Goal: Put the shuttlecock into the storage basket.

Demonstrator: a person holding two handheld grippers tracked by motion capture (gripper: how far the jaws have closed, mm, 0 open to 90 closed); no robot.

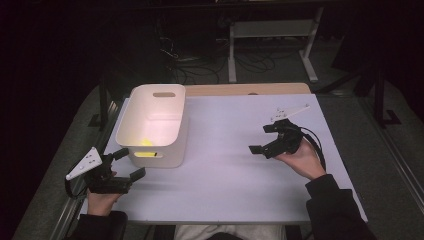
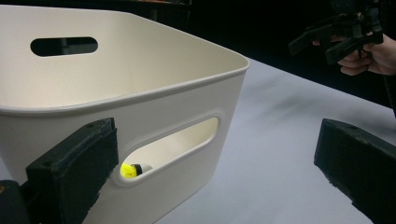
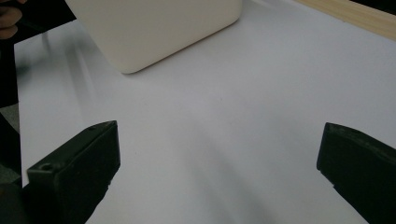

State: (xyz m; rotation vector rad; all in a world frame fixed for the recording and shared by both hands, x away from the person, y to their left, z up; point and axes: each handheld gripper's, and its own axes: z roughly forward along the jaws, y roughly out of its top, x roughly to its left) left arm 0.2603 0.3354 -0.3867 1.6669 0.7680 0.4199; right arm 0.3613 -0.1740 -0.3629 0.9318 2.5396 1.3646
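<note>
A white plastic bin (image 1: 154, 124) with handle slots stands at the table's left. Inside it lies a small yellow object (image 1: 146, 142), also seen through the near slot as a yellow object (image 2: 130, 170) in the left gripper view. My left gripper (image 1: 128, 163) rests open at the front left, just short of the bin's (image 2: 140, 93) near wall, with nothing between its jaws. My right gripper (image 1: 265, 139) is open over the table's right half, held above the bare surface and pointing toward the bin (image 3: 154, 28).
The white table top (image 1: 225, 170) has a wooden strip (image 1: 250, 89) along its far edge. Beyond it are a dark floor with cables (image 1: 200, 65) and a white desk frame (image 1: 270, 35). The other hand and its gripper (image 2: 343, 37) appear far off.
</note>
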